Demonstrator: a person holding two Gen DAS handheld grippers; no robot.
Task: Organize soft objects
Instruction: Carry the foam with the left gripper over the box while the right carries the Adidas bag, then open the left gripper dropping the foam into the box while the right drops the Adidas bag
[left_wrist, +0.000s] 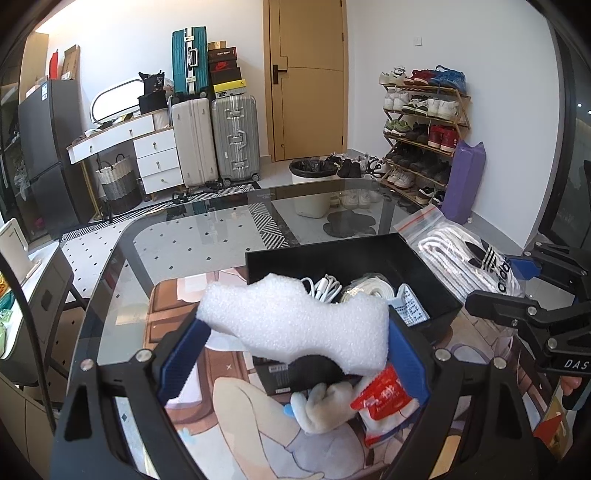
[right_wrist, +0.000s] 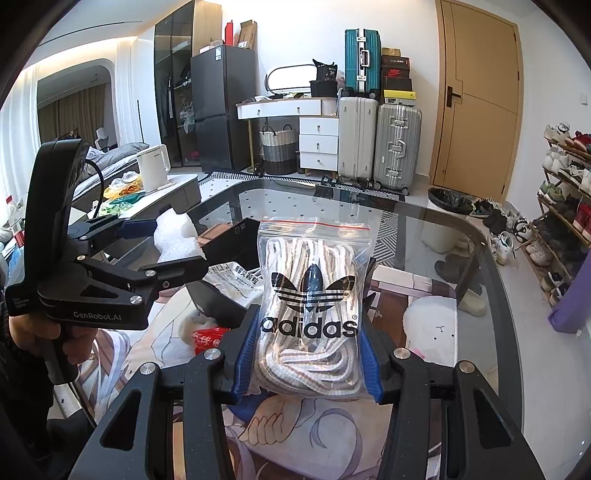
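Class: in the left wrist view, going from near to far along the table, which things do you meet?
Red packet → white foam piece held in the left gripper → black box → far edge of the glass table.

The black bin (left_wrist: 436, 291) stands open-topped, partly filled with cables. Far table (left_wrist: 221, 236) half lies bare. Near edge crowded by plush toy (left_wrist: 325, 406) and red packet (left_wrist: 380, 398).

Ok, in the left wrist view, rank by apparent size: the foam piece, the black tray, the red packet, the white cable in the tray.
Largest to smallest as they appear:
1. black tray
2. foam piece, though it sits nearer the camera, so its true rank against the tray is unsure
3. red packet
4. white cable, partly hidden by the foam
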